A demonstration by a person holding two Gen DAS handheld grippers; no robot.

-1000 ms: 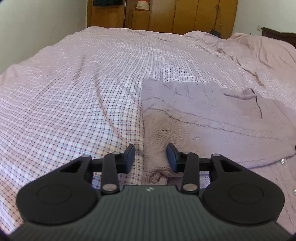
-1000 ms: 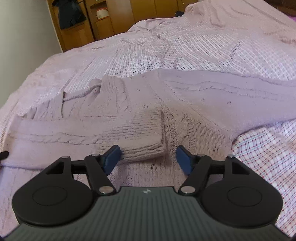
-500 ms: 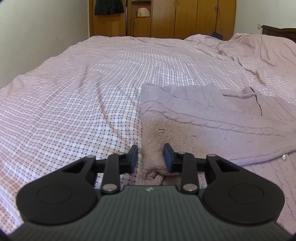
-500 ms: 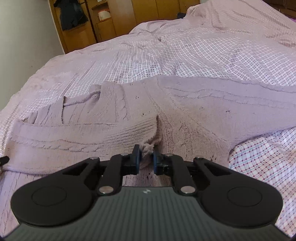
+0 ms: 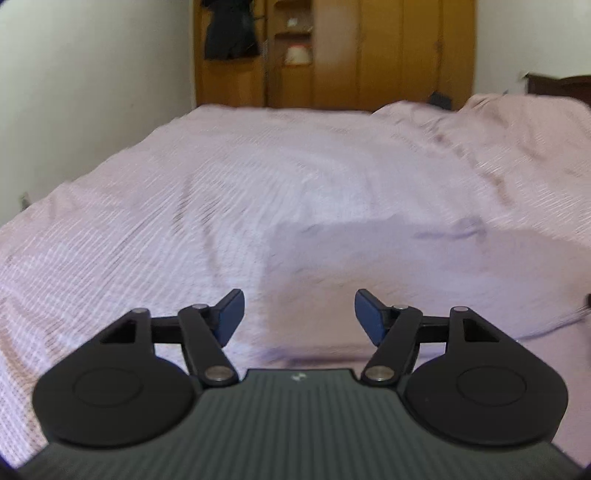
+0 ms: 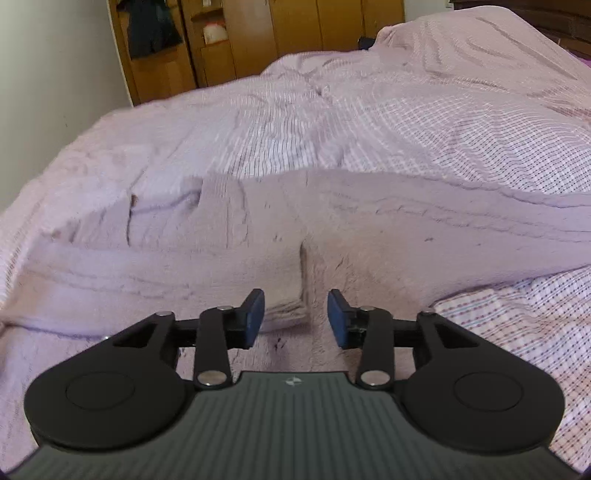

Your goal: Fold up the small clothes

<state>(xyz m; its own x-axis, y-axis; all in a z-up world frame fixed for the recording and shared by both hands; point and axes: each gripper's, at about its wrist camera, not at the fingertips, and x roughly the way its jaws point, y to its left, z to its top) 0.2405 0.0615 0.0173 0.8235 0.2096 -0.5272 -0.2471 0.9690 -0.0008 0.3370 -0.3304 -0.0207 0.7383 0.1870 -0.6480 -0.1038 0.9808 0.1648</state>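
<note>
A mauve cable-knit cardigan lies flat on the bed, its sleeve folded across the body with the ribbed cuff ending just ahead of my right gripper. That gripper's jaws are opening, pads clear of the cuff, nothing pinched. In the blurred left wrist view the same cardigan shows as a pale folded block. My left gripper hovers above its near left corner, jaws opening wide with nothing between them.
The pink checked bedsheet spreads wide to the left and far side. Rumpled bedding rises at the back right. Wooden wardrobes and a hanging dark garment stand beyond the bed.
The right gripper pinched the sleeve cuff half a second ago and has now let it go, lifting slightly. The left gripper rose and pulled back from the cardigan's corner, its jaws spreading wide.
</note>
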